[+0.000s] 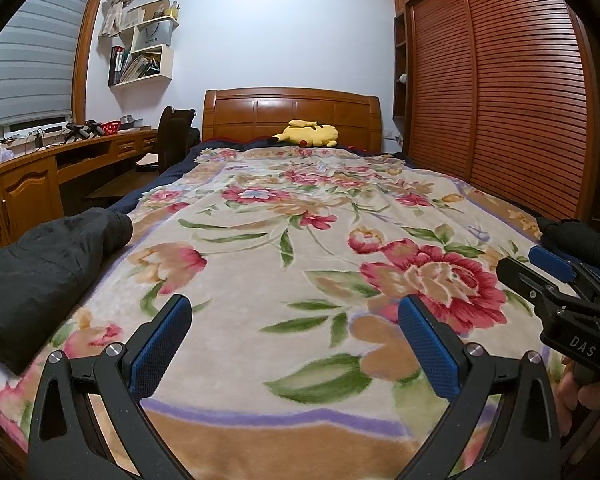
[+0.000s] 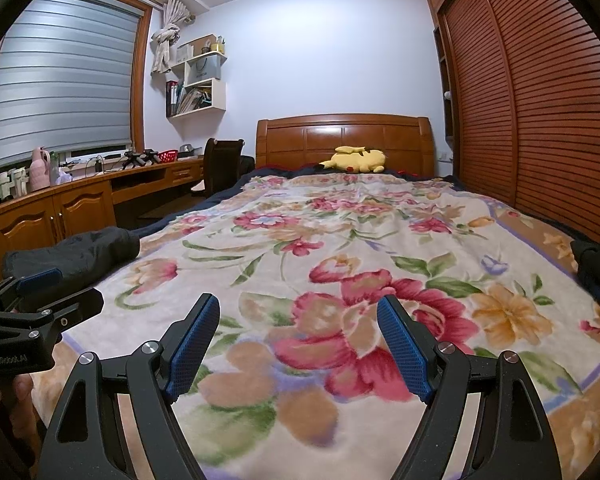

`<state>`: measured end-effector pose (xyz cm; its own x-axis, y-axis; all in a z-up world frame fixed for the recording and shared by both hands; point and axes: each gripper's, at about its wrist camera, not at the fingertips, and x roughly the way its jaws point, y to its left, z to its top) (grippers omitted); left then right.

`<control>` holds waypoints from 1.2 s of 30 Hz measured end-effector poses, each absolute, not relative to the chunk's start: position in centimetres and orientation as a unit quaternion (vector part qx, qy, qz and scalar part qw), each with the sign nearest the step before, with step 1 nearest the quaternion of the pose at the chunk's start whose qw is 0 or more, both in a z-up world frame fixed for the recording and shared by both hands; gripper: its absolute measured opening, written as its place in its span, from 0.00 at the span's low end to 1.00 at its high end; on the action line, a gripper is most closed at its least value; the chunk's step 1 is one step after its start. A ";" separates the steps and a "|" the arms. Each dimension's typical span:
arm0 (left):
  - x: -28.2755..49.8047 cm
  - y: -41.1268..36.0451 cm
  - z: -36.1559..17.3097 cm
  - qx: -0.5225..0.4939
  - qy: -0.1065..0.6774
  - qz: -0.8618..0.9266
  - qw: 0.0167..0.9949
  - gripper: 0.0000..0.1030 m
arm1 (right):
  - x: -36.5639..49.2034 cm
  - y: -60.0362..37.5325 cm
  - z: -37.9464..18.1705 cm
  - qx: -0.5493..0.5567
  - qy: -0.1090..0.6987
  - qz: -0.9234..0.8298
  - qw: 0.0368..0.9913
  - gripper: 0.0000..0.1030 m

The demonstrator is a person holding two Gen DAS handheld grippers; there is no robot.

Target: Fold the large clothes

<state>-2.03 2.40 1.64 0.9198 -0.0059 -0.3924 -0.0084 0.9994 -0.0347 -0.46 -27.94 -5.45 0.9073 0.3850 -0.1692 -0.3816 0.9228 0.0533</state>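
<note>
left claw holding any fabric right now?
No: the left claw is open and empty above the floral blanket, with the dark garment lying off to its left.

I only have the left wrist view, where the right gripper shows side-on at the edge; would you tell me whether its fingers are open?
Observer: Yes, the right gripper is open, with both blue pads spread wide and only the floral blanket between them.
Operator: Thank you. What stands on the counter beyond my left edge?
Observer: A row of white containers stands beside a pink bottle.
</note>
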 end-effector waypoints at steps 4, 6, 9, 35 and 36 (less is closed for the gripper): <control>-2.0 2.5 1.6 -0.018 0.200 0.001 0.980 1.00 | -0.5 -27.9 -5.5 0.009 0.088 0.196 0.977 0.80; -2.0 2.5 1.6 -0.018 0.200 0.001 0.980 1.00 | -0.5 -27.9 -5.5 0.009 0.088 0.196 0.977 0.80; -2.1 2.5 1.6 -0.018 0.200 0.001 0.980 1.00 | -0.4 -28.0 -5.5 0.009 0.087 0.196 0.977 0.80; -2.1 2.7 1.7 -0.019 0.200 0.001 0.980 1.00 | -0.3 -28.1 -5.5 0.008 0.086 0.198 0.976 0.80; -2.1 2.6 1.7 -0.019 0.200 0.001 0.980 1.00 | -0.3 -28.1 -5.5 0.008 0.086 0.198 0.976 0.80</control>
<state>-2.12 2.60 1.69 0.9201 -0.0060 -0.3916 -0.0090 0.9993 -0.0364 -0.28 -28.10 -5.48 0.9069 0.3875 -0.1655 -0.3846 0.9217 0.0505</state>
